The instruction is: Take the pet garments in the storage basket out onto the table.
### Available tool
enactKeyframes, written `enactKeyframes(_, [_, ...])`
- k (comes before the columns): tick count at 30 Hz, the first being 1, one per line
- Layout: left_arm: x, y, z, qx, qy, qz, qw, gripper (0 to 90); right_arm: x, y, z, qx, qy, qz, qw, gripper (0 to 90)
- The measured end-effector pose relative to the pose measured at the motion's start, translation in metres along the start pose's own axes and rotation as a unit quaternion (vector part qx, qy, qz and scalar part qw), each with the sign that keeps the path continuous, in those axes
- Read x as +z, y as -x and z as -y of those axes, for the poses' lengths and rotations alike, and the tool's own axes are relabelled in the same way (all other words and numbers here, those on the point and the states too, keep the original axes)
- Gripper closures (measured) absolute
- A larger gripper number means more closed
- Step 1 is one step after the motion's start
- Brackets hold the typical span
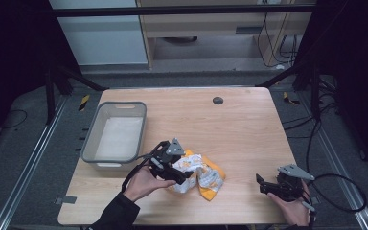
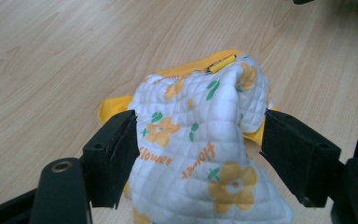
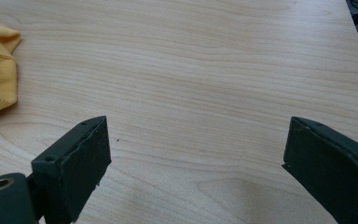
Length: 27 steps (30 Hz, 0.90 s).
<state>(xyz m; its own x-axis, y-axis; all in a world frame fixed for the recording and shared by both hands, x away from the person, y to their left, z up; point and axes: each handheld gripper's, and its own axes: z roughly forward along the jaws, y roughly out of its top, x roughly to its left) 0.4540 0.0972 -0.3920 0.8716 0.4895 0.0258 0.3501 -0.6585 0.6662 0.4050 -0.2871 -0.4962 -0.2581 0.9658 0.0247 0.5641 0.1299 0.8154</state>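
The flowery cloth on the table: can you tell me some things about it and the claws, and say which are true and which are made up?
1. The flowery cloth sits between the left claw jaws. True.
2. The cloth lies inside the grey bin. False: it lies on the wooden table, beside the bin.
3. The right claw grips the cloth. False: its jaws are wide apart over bare wood.
4. The cloth has yellow flowers. True.

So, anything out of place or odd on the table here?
Nothing damaged or spilled. The flowered quilted cloth lies crumpled in a heap rather than flat, between the open jaws of the left hand-held gripper. The grey basket sits upright.
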Motion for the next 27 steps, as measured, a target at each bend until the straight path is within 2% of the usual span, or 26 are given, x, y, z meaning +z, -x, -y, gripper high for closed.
enactKeyframes(3, [-0.006, -0.001, 0.011, -0.019, 0.024, -0.007, 0.9995, 26.3, 0.0, 0.0, 0.0, 0.001, 0.001, 0.0, 1.0, 7.2])
enactKeyframes(6, [-0.009, -0.003, 0.018, -0.028, 0.038, -0.012, 0.9988, 26.2, 0.0, 0.001, 0.0, -0.001, 0.001, 0.001, 1.0, 7.2])
enactKeyframes(7, [-0.013, -0.004, 0.026, -0.041, 0.049, -0.019, 0.9977, 26.2, 0.0, 0.0, 0.0, 0.0, 0.001, 0.001, 1.0, 7.2])
enactKeyframes(8, [-0.013, -0.004, 0.026, -0.041, 0.049, -0.019, 0.9977, 26.2, 0.0, 0.0, 0.0, 0.0, 0.001, 0.001, 1.0, 7.2])
enactKeyframes(13, [-0.02, -0.007, 0.051, -0.063, 0.066, -0.035, 0.9952, 26.6, -0.001, 0.0, 0.0, 0.003, 0.003, 0.0, 1.0, 7.2])
enactKeyframes(16, [-0.028, -0.01, 0.069, -0.085, 0.091, -0.044, 0.9913, 27.0, 0.0, 0.0, 0.0, -0.001, 0.003, 0.001, 1.0, 7.1])
enactKeyframes(19, [-0.031, -0.011, 0.077, -0.088, 0.09, -0.053, 0.9906, 27.4, 0.0, 0.0, 0.0, -0.002, 0.003, 0.002, 1.0, 7.1])
enactKeyframes(21, [-0.034, -0.012, 0.085, -0.094, 0.094, -0.062, 0.9892, 28.3, -0.001, 0.0, 0.0, -0.002, 0.003, 0.002, 1.0, 6.9])
enactKeyframes(22, [-0.037, -0.012, 0.093, -0.105, 0.1, -0.072, 0.9869, 28.4, 0.0, 0.0, 0.0, -0.002, 0.003, 0.001, 1.0, 6.9])
enactKeyframes(24, [-0.038, -0.012, 0.098, -0.109, 0.101, -0.077, 0.9859, 28.5, 0.0, -0.001, 0.001, -0.002, 0.002, 0.001, 1.0, 6.9])
enactKeyframes(26, [-0.041, -0.011, 0.108, -0.115, 0.106, -0.089, 0.9836, 28.9, 0.0, -0.001, 0.001, -0.006, 0.002, 0.001, 1.0, 6.9])
enactKeyframes(27, [-0.042, -0.012, 0.114, -0.122, 0.109, -0.098, 0.9817, 28.9, 0.0, -0.001, 0.001, -0.007, 0.002, 0.001, 1.0, 6.9])
